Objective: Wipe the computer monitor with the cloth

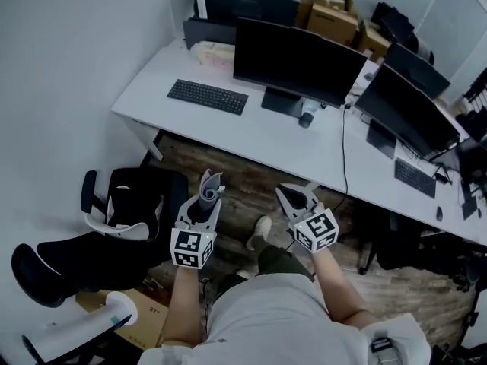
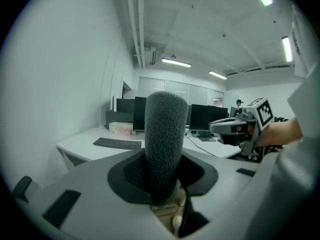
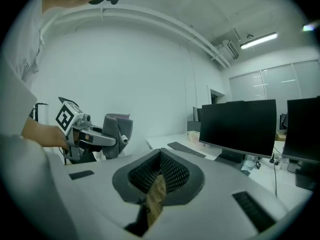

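The left tool (image 1: 204,207) is clamped on the cloth (image 1: 211,185). Only the lower part of the cloth is pinched, and the rest stands up above the jaws as a loose grey roll. The right tool (image 1: 289,198) has its jaws together and holds nothing. Both tools hang in front of the person, over the floor and well apart from the bench (image 1: 251,139).

The nearest monitor (image 1: 297,61) stands on the bench at 12 o'clock from the tools, and nothing touches it.

I see these risks:
- The grip on the cloth is short. Pressed flat and dragged over the screen, the cloth may slide out or fold away.
- If that happens, the hard jaw tips would meet the screen and could scratch it.
- The monitor stands on one narrow foot, so a strong push high on the panel could rock it backward.
- A small thing (image 1: 307,119) sits just beside the foot and a cable (image 1: 342,147) runs over the bench at 1 o'clock. A low sweep could knock or catch them.
- The chair (image 1: 125,204) is near, at 9 o'clock, and may hinder the step forward.

The count:
- two tools
- one cloth
- at least three monitors, the other two being one at 2 o'clock (image 1: 407,111) and one at 11 o'clock (image 1: 247,6)
- two keyboards, at 11 o'clock (image 1: 207,96) and at 3 o'clock (image 1: 415,178)
- one chair, as far as I can tell
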Available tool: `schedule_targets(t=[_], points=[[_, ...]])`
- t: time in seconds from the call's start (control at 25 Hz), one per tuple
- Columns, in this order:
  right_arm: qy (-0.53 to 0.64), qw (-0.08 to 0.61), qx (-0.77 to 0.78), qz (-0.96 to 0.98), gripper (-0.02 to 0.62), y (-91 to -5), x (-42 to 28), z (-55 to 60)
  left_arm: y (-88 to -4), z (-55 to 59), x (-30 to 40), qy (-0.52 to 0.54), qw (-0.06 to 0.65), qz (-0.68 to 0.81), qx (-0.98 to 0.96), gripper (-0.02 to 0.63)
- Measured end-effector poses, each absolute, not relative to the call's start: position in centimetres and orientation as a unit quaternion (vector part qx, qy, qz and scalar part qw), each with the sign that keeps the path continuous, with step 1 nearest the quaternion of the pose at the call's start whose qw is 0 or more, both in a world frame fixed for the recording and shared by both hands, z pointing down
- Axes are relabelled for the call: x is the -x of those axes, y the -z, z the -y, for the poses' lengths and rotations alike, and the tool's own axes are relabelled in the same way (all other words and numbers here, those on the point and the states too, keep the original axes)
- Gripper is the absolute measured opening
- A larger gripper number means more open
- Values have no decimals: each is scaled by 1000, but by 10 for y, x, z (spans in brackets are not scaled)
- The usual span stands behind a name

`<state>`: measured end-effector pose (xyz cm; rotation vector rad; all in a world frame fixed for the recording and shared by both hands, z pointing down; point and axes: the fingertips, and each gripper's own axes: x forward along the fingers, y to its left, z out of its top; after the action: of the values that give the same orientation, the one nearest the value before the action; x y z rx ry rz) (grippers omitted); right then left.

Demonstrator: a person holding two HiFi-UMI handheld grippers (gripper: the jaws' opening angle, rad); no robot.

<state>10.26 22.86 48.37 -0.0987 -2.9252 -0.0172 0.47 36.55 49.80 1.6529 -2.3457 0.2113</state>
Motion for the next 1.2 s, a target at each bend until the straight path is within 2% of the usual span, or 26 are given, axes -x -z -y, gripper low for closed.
schedule_targets(t=[0.72, 1.2], points=[[-21, 84, 53, 995, 9, -479, 72, -38, -477, -166, 189, -109, 120, 824, -542, 132], [-25, 73, 39, 996, 9, -469, 131, 56, -428, -62, 270, -111, 70, 831, -541, 132]])
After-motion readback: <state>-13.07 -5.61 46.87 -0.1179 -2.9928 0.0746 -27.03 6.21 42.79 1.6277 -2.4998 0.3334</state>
